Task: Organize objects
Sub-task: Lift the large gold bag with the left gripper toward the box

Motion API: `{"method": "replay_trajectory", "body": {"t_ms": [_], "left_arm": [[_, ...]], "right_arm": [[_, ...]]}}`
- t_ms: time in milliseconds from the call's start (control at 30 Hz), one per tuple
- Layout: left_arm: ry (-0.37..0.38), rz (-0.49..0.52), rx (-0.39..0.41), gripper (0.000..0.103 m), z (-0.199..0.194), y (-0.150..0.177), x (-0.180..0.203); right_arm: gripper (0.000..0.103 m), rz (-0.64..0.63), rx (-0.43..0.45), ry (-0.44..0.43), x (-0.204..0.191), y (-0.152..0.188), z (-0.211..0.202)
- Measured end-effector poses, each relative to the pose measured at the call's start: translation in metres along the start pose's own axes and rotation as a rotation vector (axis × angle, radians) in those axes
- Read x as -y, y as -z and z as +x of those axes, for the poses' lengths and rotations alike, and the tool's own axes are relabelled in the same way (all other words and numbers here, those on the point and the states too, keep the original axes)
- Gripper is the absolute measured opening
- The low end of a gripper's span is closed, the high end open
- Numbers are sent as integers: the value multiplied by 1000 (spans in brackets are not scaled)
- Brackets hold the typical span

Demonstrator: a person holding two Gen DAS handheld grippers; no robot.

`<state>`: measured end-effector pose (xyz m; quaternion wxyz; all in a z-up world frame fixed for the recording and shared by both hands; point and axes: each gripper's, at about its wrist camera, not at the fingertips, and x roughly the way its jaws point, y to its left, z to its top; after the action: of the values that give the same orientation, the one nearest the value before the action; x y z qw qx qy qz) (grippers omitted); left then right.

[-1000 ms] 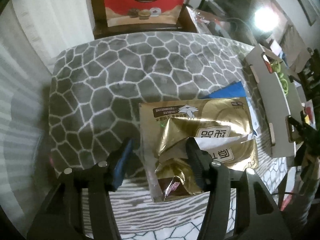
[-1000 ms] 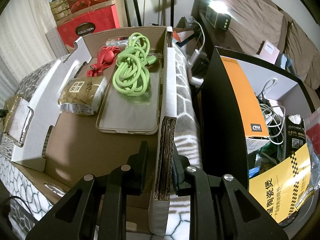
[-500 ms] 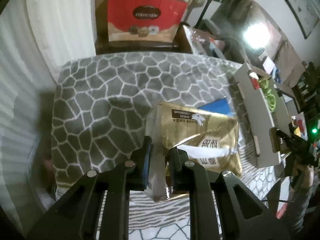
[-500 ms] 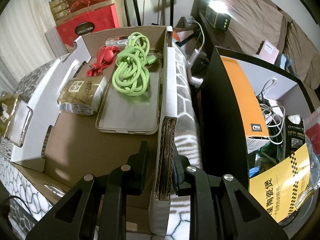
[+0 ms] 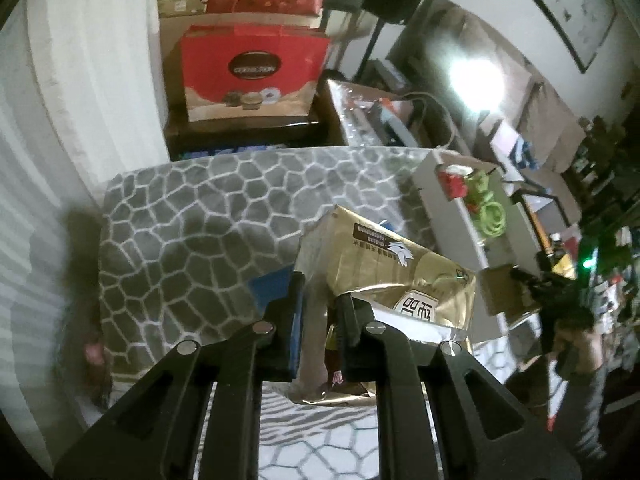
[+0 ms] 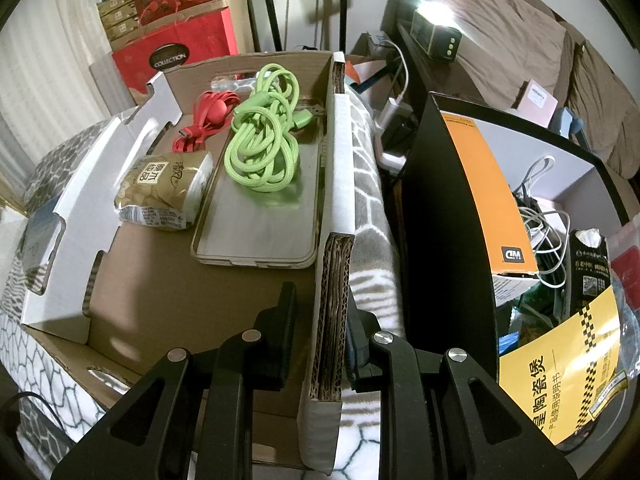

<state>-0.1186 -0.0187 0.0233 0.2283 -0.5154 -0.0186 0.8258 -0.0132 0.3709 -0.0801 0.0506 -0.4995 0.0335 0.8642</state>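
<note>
Left gripper point(image 5: 318, 312): clamped on gold packet point(image 5: 400, 276); right gripper point(image 6: 320, 324): pinching cardboard box point(image 6: 334, 184) wall; step: transfer; next: carry packet over box, likely.

Both wrist views look steeply down along their fingers, close over the bed point(image 5: 192, 216), sharing the box point(image 6: 160, 280) point(image 5: 448, 184).
</note>
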Motion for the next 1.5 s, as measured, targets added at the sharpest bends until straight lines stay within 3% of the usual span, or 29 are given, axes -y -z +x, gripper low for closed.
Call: {"method": "replay_trajectory", "body": {"t_ms": [567, 967, 1267, 1400, 1500], "left_arm": [[169, -107, -65, 12, 33, -24, 77], [206, -158, -93, 13, 64, -26, 129], [210, -200, -109, 13, 85, -21, 150], [209, -232, -114, 13, 92, -20, 155], [208, -247, -109, 13, 94, -18, 160]], "right_arm": [[22, 1, -1, -1, 1, 1, 0], [22, 20, 9, -5, 2, 2, -4], [22, 30, 41, 1, 7, 7, -30], [11, 29, 22, -31, 10, 11, -35], [11, 26, 24, -24, 8, 10, -36]]}}
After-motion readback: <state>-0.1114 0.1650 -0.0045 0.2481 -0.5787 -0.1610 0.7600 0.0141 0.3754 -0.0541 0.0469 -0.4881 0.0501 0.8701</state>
